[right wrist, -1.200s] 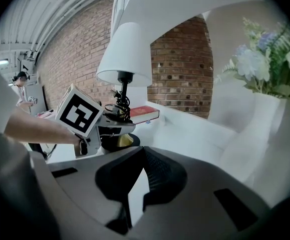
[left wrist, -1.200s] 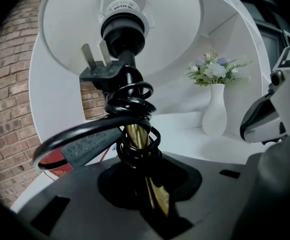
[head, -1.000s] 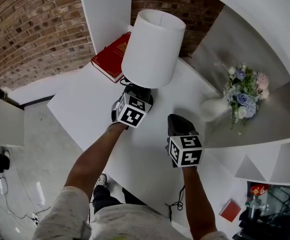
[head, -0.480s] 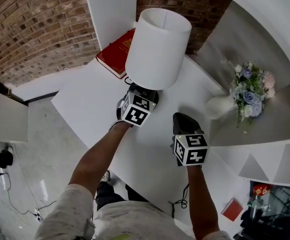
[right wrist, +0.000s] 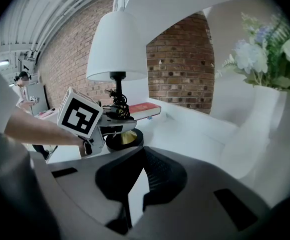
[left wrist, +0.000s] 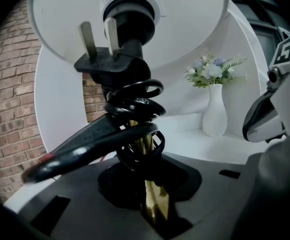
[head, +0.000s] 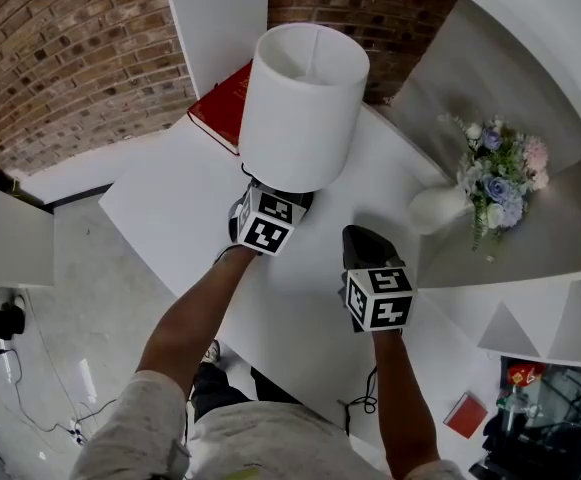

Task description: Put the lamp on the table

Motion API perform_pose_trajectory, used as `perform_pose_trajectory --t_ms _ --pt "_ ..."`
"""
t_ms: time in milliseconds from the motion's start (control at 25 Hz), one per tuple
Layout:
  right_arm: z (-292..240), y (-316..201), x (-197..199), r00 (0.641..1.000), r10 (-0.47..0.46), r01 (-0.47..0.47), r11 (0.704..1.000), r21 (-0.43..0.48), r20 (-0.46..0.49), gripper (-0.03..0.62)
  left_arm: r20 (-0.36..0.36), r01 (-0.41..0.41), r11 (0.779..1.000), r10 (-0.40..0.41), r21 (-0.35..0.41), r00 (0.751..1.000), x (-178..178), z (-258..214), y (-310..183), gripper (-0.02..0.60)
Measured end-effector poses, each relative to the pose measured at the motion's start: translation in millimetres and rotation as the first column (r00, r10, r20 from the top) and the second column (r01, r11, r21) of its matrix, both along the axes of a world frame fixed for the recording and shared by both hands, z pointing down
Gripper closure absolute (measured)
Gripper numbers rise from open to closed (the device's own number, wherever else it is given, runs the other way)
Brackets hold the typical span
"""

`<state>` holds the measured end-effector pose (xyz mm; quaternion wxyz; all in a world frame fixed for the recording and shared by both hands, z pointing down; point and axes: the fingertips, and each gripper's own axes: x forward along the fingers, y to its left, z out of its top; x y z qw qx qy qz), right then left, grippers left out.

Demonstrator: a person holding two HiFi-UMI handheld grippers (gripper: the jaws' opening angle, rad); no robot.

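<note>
The lamp has a white shade (head: 305, 103), a brass stem (left wrist: 147, 184) and a black round base (right wrist: 122, 138) down at the white table (head: 170, 198). Its black cord (left wrist: 135, 109) is coiled round the stem, with the plug (left wrist: 105, 59) sticking up under the shade. My left gripper (head: 275, 196) is shut on the stem low down, just above the base. Its jaws have just been closing slightly on the stem. My right gripper (head: 360, 243) hovers over the table to the right of the lamp, shut with nothing in it (right wrist: 142, 151).
A red book (head: 225, 103) lies on the table behind the lamp. A white vase (head: 435, 211) of flowers (head: 500, 168) stands on the curved white shelf at the right. A brick wall lies behind. The table's left edge drops to the floor.
The lampshade leans slightly more toward me than before. Both grippers stay where they were.
</note>
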<state>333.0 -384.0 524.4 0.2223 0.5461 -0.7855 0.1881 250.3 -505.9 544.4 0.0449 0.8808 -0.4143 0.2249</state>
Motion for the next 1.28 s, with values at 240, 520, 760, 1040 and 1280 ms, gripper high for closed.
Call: perform_pose_trajectory --t_ms 240,520,760,1040,1280 --pt "0.2 2.0 2.0 1.0 0.001 -0.001 1.0 0.001 -0.002 0.589 -0.016 0.002 1.0 -0.001 0.022 1.0 0.7 0.9 4.2 0.494" --pt "-3.2 1.4 3.8 1.0 0.017 -0.018 1.0 0.011 0.022 0.589 -0.039 0.012 0.998 -0.009 0.062 0.999 0.4 -0.1 5.7 0.492" --pt "-1.8 2.1 2.6 1.0 0.011 -0.011 1.0 0.008 0.02 0.589 -0.038 -0.002 0.998 0.004 0.066 0.999 2.0 0.8 5.6 0.488" --pt "-4.1 5.0 0.8 1.0 0.008 -0.008 1.0 0.009 0.016 0.589 -0.03 -0.004 0.999 0.006 0.054 1.0 2.1 1.7 6.5 0.482" --pt "-8.8 6.8 -3.7 1.0 0.004 -0.004 1.0 0.013 0.019 0.589 -0.028 -0.003 1.0 0.004 0.022 1.0 0.6 1.5 7.2 0.479"
